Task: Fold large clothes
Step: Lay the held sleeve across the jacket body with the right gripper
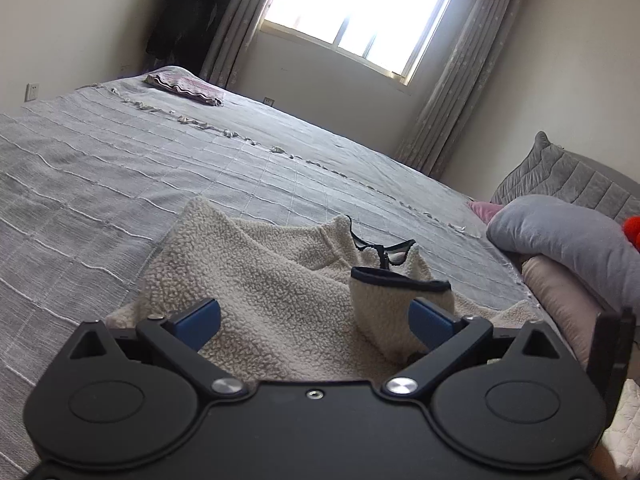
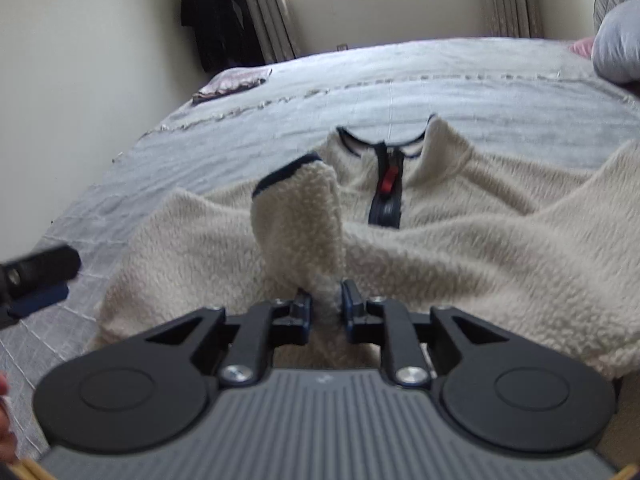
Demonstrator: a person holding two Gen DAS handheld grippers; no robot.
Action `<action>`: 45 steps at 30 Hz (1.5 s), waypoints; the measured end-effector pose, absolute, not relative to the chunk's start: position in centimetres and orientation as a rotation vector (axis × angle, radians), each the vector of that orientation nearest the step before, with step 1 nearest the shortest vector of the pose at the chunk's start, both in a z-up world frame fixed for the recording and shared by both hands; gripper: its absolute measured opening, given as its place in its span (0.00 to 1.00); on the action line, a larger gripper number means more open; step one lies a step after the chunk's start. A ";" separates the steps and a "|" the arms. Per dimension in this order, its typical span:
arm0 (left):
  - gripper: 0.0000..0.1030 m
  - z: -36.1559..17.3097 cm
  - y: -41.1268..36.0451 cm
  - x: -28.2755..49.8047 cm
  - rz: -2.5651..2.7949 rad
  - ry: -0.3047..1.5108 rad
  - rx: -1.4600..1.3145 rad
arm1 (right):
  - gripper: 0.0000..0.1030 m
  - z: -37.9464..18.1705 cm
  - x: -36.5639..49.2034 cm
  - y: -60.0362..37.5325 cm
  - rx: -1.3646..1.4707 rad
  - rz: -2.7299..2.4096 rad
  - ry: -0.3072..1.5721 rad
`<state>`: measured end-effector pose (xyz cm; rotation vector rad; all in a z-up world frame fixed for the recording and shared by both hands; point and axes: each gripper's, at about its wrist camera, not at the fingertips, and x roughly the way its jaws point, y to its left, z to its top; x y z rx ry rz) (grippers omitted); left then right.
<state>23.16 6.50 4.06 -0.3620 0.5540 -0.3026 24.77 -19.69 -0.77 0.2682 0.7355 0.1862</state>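
Observation:
A cream fleece pullover (image 2: 460, 240) with a dark zip and navy trim lies spread on the grey bedspread (image 2: 400, 80). My right gripper (image 2: 326, 300) is shut on its sleeve (image 2: 298, 216), which stands up with the navy cuff on top. In the left wrist view the pullover (image 1: 260, 280) lies under my left gripper (image 1: 316, 322), which is open and empty just above the fleece; the raised sleeve (image 1: 392, 304) is by its right finger. The left gripper also shows at the left edge of the right wrist view (image 2: 36, 276).
A folded pink cloth (image 1: 184, 88) lies at the far corner of the bed. Grey and pink pillows (image 1: 568, 240) are piled at the right by the headboard. A window with curtains (image 1: 360, 12) is beyond the bed, and dark clothes (image 2: 220, 16) hang on the wall.

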 end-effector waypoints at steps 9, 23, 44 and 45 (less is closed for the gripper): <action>0.96 2.1 5.3 26.4 -0.416 0.661 -0.571 | 0.58 1.8 19.3 -27.7 0.567 0.175 0.710; 0.05 4.9 0.2 27.1 -0.403 0.633 -0.449 | 0.74 1.0 13.5 -39.7 0.462 -0.291 0.621; 0.05 -2.3 8.1 29.6 -0.118 0.629 -0.302 | 0.56 -3.8 16.4 -41.1 0.294 -0.301 0.664; 0.05 -2.0 8.0 29.6 -0.120 0.623 -0.295 | 0.55 -4.3 17.2 -40.9 0.250 -0.298 0.671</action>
